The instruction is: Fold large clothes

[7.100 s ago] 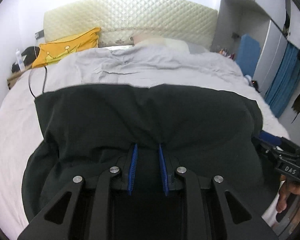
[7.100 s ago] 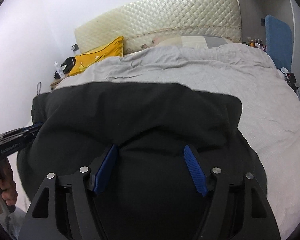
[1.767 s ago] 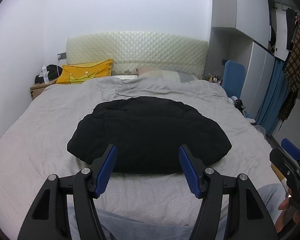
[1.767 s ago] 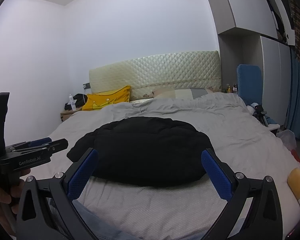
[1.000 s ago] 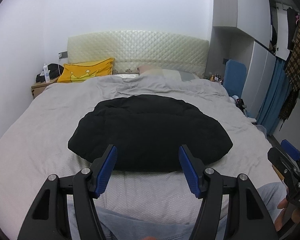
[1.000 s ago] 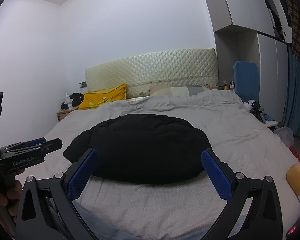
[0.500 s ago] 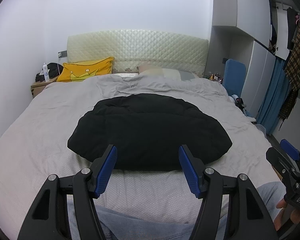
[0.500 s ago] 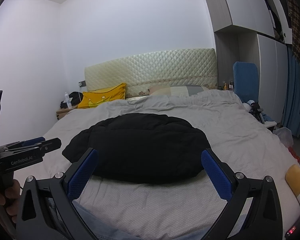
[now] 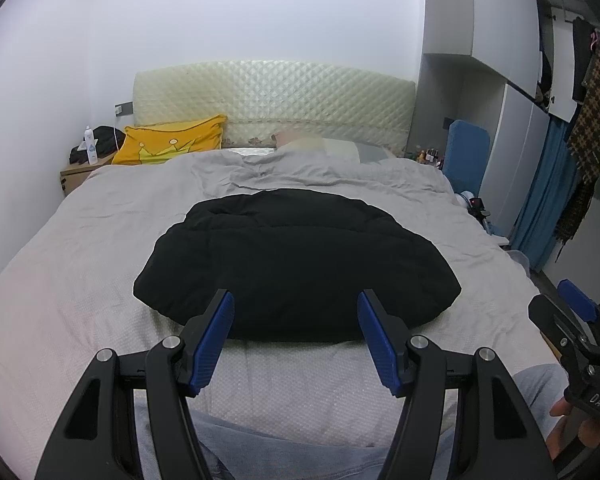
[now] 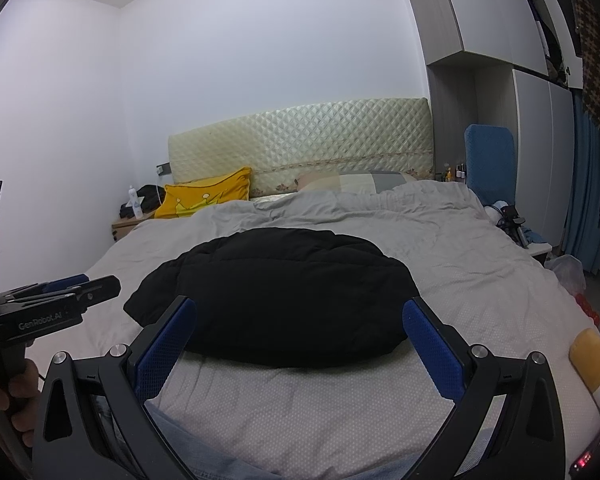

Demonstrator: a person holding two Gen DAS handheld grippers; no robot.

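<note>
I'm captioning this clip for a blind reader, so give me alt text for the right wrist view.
A folded black padded coat lies in a rounded bundle on a bed with grey bedding. The right gripper hovers in front of it, jaws open and empty; the left gripper shows at the left edge. Behind are a yellow pillow and a quilted headboard.

I saw the jacket [image 9: 296, 260] lying mid-bed [image 9: 80, 264], the pillow [image 9: 172, 146] behind it at the headboard [image 9: 272, 100], a nightstand [image 9: 76, 172] left of that.
</note>
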